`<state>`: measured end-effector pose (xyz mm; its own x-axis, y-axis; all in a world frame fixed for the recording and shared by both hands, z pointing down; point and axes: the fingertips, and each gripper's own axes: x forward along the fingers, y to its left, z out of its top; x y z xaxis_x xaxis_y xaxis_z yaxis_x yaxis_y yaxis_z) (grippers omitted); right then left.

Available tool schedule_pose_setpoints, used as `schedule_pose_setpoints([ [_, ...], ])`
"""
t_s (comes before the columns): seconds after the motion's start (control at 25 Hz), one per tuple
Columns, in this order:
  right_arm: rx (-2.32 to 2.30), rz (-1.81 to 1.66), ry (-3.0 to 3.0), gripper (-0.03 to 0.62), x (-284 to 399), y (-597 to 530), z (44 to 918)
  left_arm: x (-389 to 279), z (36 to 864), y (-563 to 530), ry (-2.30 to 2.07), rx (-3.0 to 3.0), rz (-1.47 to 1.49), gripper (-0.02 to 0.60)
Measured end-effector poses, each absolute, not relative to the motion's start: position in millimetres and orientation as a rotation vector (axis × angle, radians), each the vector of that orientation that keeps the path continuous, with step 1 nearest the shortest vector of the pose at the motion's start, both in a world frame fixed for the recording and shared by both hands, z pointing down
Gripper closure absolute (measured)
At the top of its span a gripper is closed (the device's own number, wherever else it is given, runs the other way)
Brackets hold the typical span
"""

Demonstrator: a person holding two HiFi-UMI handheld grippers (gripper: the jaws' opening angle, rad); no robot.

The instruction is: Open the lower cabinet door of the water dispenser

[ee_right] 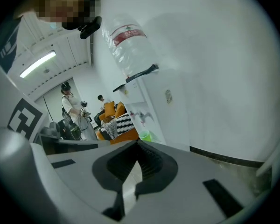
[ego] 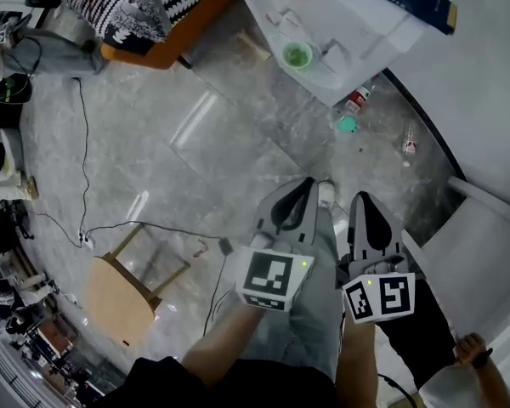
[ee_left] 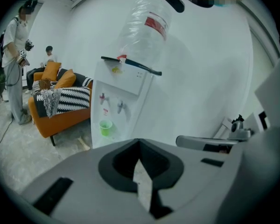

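The white water dispenser stands ahead by the wall, with a clear bottle upside down on top and a green cup under its taps. In the left gripper view its upper body shows, but the lower cabinet door is hidden behind the jaws. My left gripper and right gripper hang side by side over the floor, well short of the dispenser. Both are shut with nothing held: the left gripper and the right gripper show their jaws met at the tips.
An orange sofa with a striped blanket stands left of the dispenser. A wooden stool and a cable lie on the floor to my left. A small bottle sits by the dispenser's base. People stand near the sofa.
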<state>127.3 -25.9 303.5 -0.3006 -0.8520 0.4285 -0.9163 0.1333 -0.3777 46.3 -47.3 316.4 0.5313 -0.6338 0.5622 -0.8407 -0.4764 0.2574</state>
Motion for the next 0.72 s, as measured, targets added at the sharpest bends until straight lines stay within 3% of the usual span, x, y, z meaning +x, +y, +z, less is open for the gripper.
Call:
schedule_pose_setpoints([
  [0.72,1.778,0.982,-2.229,0.583,127,-15,402,59,407,-39,-1.158,2.171,0.592,0.571],
])
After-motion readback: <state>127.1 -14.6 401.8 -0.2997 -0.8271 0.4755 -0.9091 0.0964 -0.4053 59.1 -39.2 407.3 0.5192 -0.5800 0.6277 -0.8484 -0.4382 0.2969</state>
